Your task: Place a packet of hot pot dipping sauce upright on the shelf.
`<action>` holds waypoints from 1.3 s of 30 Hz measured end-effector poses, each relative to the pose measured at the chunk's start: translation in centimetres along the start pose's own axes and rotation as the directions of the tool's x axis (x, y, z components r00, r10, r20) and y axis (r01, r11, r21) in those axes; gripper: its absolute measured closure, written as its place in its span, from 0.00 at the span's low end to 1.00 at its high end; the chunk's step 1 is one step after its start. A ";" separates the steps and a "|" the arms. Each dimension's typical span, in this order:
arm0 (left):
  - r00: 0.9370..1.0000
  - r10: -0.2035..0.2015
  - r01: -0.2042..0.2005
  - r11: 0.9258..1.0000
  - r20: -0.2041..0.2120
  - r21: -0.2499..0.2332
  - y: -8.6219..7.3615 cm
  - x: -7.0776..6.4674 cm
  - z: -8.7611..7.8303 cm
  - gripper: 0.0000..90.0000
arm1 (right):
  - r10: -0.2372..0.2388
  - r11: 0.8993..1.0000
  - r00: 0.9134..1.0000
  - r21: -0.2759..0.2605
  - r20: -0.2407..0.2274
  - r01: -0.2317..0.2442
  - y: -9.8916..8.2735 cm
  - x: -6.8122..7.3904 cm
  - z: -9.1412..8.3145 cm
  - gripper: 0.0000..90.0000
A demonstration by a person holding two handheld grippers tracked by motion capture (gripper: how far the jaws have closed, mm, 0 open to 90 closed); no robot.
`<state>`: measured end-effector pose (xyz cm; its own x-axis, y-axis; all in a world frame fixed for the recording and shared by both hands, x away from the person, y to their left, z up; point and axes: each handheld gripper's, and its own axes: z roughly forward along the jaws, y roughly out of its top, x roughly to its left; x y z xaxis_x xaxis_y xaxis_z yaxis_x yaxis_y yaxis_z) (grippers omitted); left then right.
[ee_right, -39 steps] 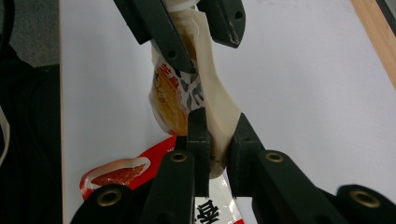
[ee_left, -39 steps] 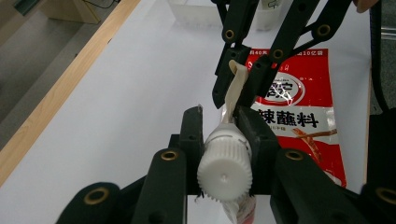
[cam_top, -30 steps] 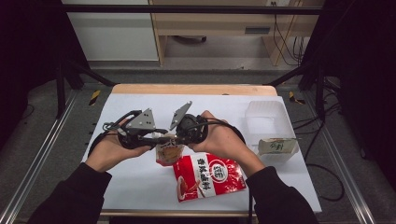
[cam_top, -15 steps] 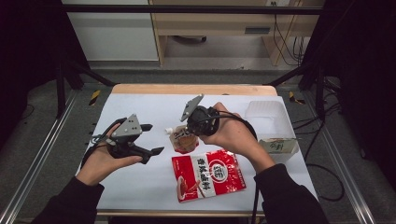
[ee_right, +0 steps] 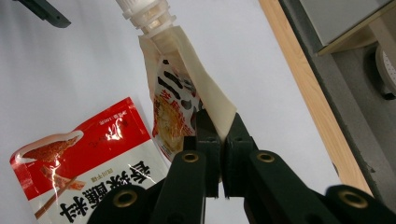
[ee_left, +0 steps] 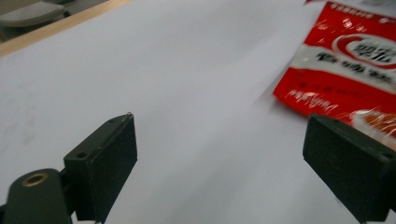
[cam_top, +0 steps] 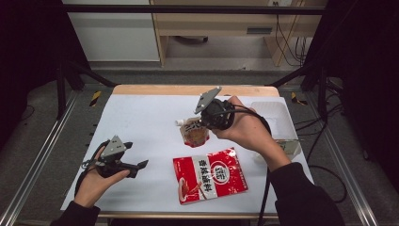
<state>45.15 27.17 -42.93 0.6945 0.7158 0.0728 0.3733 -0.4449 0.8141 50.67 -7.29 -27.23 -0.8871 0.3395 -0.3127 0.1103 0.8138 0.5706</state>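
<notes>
The right hand-held gripper (ee_right: pixel 218 140) is clamped on a spouted pouch (ee_right: pixel 180 100) held above mid-tabletop (cam_top: pixel 141 122). The left hand-held gripper (cam_top: pixel 134 165), near left, has just been opening (nothing between its jaws); a red packet (cam_top: pixel 209 174) lies nearby.

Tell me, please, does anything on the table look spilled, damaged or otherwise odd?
Nothing looks spilled or damaged. The spouted pouch hangs off the table, pinched at one edge by the right gripper. The red packet lies flat but askew to the table edge. The left gripper is open, its jaws having just been opening, nothing between them.
</notes>
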 end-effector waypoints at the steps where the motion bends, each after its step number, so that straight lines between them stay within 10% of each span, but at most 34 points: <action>1: 1.000 0.000 0.000 1.000 -0.010 0.017 -0.4 0.2 0.0 0.10 | 0.000 1.000 1.000 0.002 0.004 0.000 -0.1 -0.2 -0.3 0.98; 12: 0.997 -0.053 0.053 0.999 -0.055 -0.004 -2.2 1.8 -0.1 0.08 | 0.009 1.000 0.998 -0.002 0.061 -0.008 -1.1 -2.3 -3.2 0.98; 39: 0.994 -0.041 0.046 0.998 -0.105 0.041 -2.8 1.9 0.7 0.07 | 0.044 0.999 0.988 -0.033 0.146 -0.040 -6.9 -6.4 -7.1 0.98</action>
<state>45.82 29.39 -45.43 0.6097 0.7863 0.0996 0.4292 -0.4332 0.7925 52.41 -18.42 -23.84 -0.8067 0.4399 -0.3946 0.1306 0.7839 0.6070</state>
